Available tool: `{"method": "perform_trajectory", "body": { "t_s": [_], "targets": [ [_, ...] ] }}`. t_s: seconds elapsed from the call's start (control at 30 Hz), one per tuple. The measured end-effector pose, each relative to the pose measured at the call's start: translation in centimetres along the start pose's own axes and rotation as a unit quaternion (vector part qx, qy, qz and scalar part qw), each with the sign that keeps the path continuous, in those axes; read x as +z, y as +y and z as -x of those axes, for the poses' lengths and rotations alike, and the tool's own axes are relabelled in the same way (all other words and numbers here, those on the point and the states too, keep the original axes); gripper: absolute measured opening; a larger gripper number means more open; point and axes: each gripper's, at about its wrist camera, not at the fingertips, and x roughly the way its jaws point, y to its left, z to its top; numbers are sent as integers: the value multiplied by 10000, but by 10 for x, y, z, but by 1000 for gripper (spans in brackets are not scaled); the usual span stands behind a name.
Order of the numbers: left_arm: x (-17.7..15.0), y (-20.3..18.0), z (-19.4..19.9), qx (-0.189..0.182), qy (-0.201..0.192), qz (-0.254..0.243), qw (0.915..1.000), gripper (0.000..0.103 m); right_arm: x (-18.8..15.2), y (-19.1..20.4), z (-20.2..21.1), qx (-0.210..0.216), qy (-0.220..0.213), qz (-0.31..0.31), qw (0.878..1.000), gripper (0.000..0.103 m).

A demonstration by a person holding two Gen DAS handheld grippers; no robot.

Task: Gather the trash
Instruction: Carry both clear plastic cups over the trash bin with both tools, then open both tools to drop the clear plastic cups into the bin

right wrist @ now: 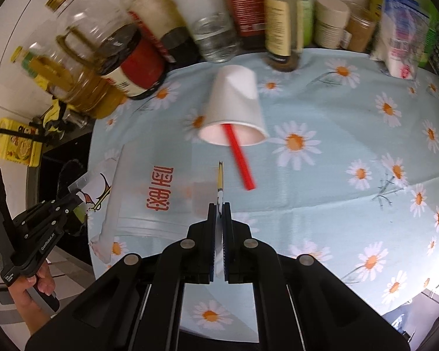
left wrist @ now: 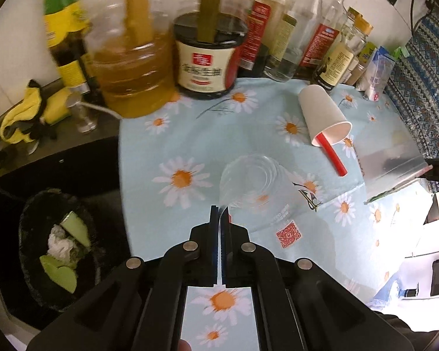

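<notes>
Left wrist view: my left claw [left wrist: 219, 213] was clamped on the thin edge of a clear plastic bag [left wrist: 257, 187], which hung just above the daisy-print worktop [left wrist: 190, 134].
Right wrist view: my right claw [right wrist: 219, 207] was pinched together on another edge of the same clear plastic bag [right wrist: 149, 199]; its red printed characters faced up.
Bag span: it stretched between both claws, and the left claw [right wrist: 70, 201] showed at the left edge of the right view, with my hand [right wrist: 29, 295] on its handle.
Bin: below the worktop's left edge stood a black trash bin [left wrist: 32, 234] with crumpled paper and green pieces inside.
Paper cup: beyond the bag, a white paper cup [left wrist: 322, 117] lay on its side on the worktop, mouth toward me, with a red straw [left wrist: 332, 153] sticking out of it.
Back row: oil jugs [left wrist: 131, 70], a dark sauce jar [left wrist: 207, 61] and glass bottles [left wrist: 281, 44] stood along the wall, blurred.
Far right: a blue-and-white pouch [left wrist: 377, 70] stood beside the bottles.
</notes>
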Motion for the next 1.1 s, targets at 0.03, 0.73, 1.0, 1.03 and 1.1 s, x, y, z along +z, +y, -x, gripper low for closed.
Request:
{"method": "perform_trajectory", "body": {
  "t_s": [0.03,0.73,1.0,1.03,1.1],
  "targets": [
    [-2,6,4,20,-11,28,10000,0,1,9,-3,23,15,47,10000,5],
    [-63,167,66,424,-82,587,9973,0,-4,195,-69,340,290,630,9970,5],
    [-90,234,82,569,-64,869,9946,0,-9,269,-97,477,416,890,9940,5],
    [-93,242,84,581,-60,902,9942,0,-9,277,-100,482,433,922,9936,5],
    [-97,254,86,584,-57,950,9937,0,-9,291,-106,490,466,974,9929,5]
  ]
}}
